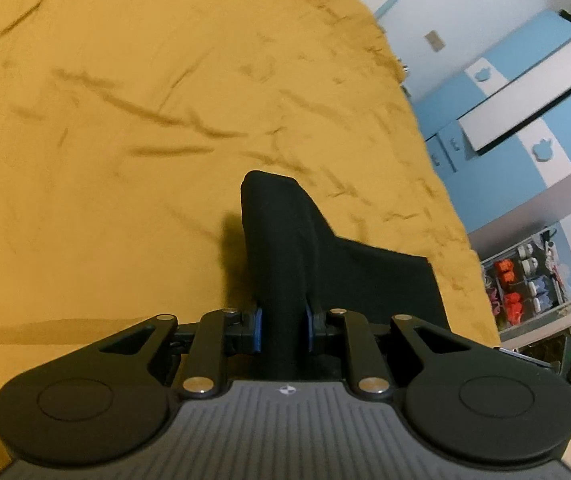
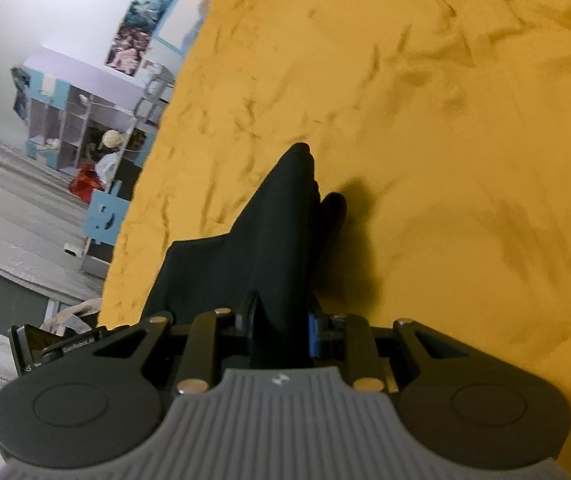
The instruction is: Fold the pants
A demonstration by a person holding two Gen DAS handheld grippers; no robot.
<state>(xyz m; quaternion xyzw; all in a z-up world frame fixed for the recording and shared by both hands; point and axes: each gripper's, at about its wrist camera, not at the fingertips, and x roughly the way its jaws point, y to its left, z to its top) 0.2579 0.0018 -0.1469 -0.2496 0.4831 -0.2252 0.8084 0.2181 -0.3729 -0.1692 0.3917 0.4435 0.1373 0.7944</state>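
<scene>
Black cloth: one pair of pants (image 1: 281, 248), lifted above a mustard bedspread (image 1: 125, 120) and pinched at two places, one by each claw.

Left gripper (image 1: 282, 330): blue pads closed tight on a bunched fold of the pants; the cloth rises ahead of the fingers and trails off to the right toward the other tool.

Right gripper (image 2: 283, 334): closed likewise on a thick wad of the same garment (image 2: 273, 240), which spreads leftward from the grip.

Risks, as judged:
- Each hold takes a bunched wad, not a flat edge; a layer could slip out if the two tools pull apart too hard.
- The hanging part lies near the bed's edge; drawn that way, it could slide off toward the floor.
- Uneven height between the two holds would lay the fold crooked, and the creased bedspread could drag against the cloth.

Count:
- pants, one
- grippers, two, both clamped
- bedspread, one
- blue-and-white cabinet (image 1: 525, 120), one, well apart from the bed
- shelf unit (image 2: 73, 120), one, across the room
</scene>
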